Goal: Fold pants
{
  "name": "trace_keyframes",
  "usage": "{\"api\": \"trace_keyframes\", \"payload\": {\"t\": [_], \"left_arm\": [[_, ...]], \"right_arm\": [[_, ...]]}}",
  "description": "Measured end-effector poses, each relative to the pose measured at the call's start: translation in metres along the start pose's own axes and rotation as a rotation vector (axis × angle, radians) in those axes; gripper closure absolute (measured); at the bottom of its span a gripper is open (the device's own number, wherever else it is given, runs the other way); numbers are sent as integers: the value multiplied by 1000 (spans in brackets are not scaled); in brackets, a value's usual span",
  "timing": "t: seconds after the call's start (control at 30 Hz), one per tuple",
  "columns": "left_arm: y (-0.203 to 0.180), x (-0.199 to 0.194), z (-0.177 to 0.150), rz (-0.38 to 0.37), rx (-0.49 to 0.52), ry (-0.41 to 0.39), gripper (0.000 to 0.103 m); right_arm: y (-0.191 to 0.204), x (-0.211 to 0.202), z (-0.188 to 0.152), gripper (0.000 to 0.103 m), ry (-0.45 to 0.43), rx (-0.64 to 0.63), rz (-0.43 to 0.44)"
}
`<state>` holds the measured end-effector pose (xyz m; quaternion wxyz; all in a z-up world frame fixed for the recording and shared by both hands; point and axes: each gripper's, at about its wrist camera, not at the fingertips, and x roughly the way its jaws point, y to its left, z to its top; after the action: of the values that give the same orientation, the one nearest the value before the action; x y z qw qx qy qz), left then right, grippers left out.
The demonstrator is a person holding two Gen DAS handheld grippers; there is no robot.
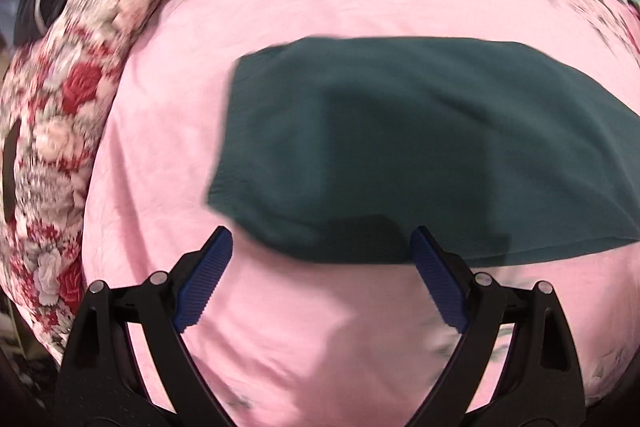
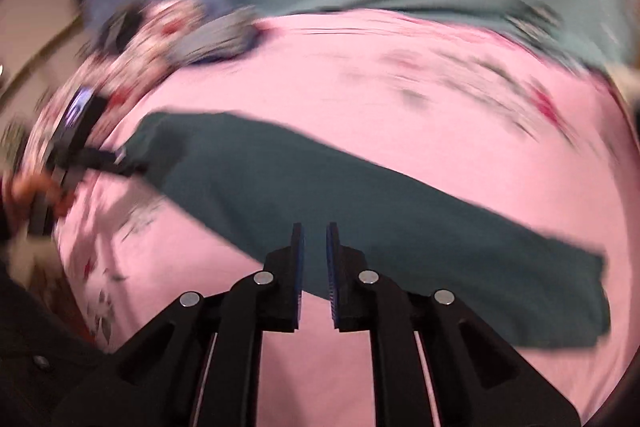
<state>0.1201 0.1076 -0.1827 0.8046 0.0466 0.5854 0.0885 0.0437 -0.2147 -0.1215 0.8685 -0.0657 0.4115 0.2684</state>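
Just ahead of left gripper (image 1: 322, 233), spread wide: pants (image 1: 400, 147); right gripper (image 2: 315, 227) nearly closed, empty.

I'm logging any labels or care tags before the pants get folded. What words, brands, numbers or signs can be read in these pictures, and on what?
None can be read.
Dark green pants: plain cloth, no tag or print showing.
Pink sheet: only a blurred floral print, no lettering.
Floral quilt: roses, no text.
Small lit screen at the left of the right wrist view: too blurred to read.
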Motion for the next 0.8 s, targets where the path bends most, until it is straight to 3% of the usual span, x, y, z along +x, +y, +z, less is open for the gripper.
{"api": "trace_keyframes", "payload": {"t": [0.1,0.27,0.43,0.6,0.73,0.8], "left_arm": [[37,12,-8,5,-63,23,11],[101,23,-22,-30,-200,31,11],[135,21,-34,-89,-242,10,11],[146,21,-35,-116,-202,-14,11],[141,17,-33,-158,-178,-28,11],[142,17,-30,-173,-163,-39,11]], "right_arm": [[51,41,17,92,18,-153,74],[105,93,38,92,63,-302,109],[142,124,45,75,78,-408,34],[148,155,45,75,177,-450,-13],[151,157,48,97,195,-423,-19],[153,156,49,99,195,-409,-35]]}}
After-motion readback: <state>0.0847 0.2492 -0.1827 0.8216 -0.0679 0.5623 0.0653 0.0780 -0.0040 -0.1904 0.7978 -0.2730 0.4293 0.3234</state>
